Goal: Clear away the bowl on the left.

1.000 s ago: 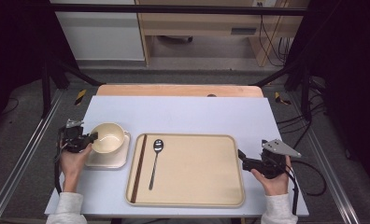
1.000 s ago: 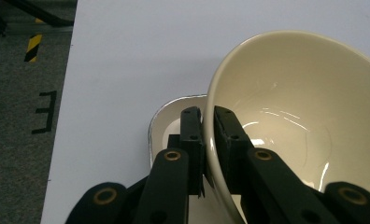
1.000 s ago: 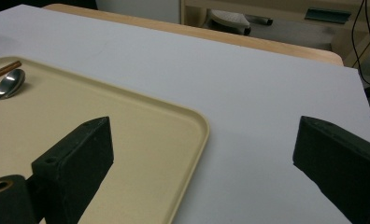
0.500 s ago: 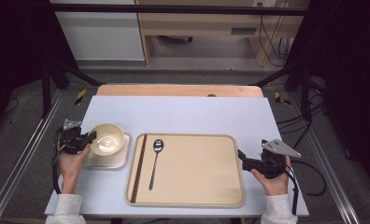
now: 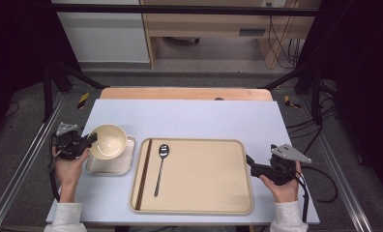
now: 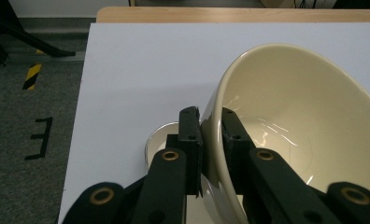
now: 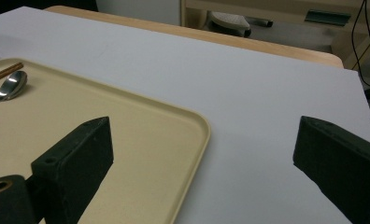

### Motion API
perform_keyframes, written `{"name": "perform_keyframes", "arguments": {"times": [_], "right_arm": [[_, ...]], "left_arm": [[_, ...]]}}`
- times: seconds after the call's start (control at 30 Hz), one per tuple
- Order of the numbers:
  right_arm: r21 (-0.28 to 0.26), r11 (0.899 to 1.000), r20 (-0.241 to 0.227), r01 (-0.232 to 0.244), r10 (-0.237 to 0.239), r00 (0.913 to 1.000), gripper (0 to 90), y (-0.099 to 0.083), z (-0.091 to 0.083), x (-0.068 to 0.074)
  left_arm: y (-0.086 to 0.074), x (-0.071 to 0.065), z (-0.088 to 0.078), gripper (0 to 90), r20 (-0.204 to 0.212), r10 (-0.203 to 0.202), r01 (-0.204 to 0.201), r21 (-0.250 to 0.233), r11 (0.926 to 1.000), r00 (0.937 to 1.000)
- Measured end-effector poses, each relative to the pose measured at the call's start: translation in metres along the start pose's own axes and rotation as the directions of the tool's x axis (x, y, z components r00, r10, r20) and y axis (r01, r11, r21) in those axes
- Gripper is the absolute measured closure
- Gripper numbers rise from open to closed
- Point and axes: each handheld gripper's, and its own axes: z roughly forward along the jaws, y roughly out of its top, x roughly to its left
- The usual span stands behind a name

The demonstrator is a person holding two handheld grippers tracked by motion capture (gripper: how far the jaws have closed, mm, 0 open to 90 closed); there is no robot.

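Gripping the bowl (image 5: 107, 140) by its rim, my left gripper (image 5: 89, 140) has one pad inside the wall and the other outside, as the left gripper view shows with the jaws pinched on the cream rim (image 6: 211, 135). That bowl sits at about 9 o'clock on the desk (image 5: 194, 118), tipped so that its mouth leans away from my left hand (image 5: 69, 166), above a pale square plate (image 5: 113, 164) just left of the tray (image 5: 199, 205). Over at 3 o'clock, my right gripper (image 5: 250, 160) hangs with jaws spread wide and nothing between them, its tips just at the tray's right edge; the right gripper view has one pad (image 7: 78, 154) over the tray corner and the other over bare desk. Inside the tray, near its left side, a spoon (image 5: 160, 166) lies lengthwise with its head toward 12 o'clock, and dark chopsticks (image 5: 143, 174) lie along the left rim beside it, close but apart.
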Motion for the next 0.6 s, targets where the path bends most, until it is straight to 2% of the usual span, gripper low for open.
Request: {"name": "perform_keyframes", "arguments": {"times": [0.43,0.6], "right_arm": [[-0.002,1.000,0.003,0.003,-0.003,1.0000,5.5,0.000,0.000,0.000],[-0.003,1.000,0.002,0.005,-0.005,1.0000,5.3,0.001,-0.001,0.000]], "left_arm": [[0.013,-0.020,-0.021,81.5,0.042,0.037,-0.034,-0.082,0.9961,0.9984],[0.016,-0.029,-0.026,81.5,0.060,0.062,-0.056,-0.098,0.9936,0.9962]]}}
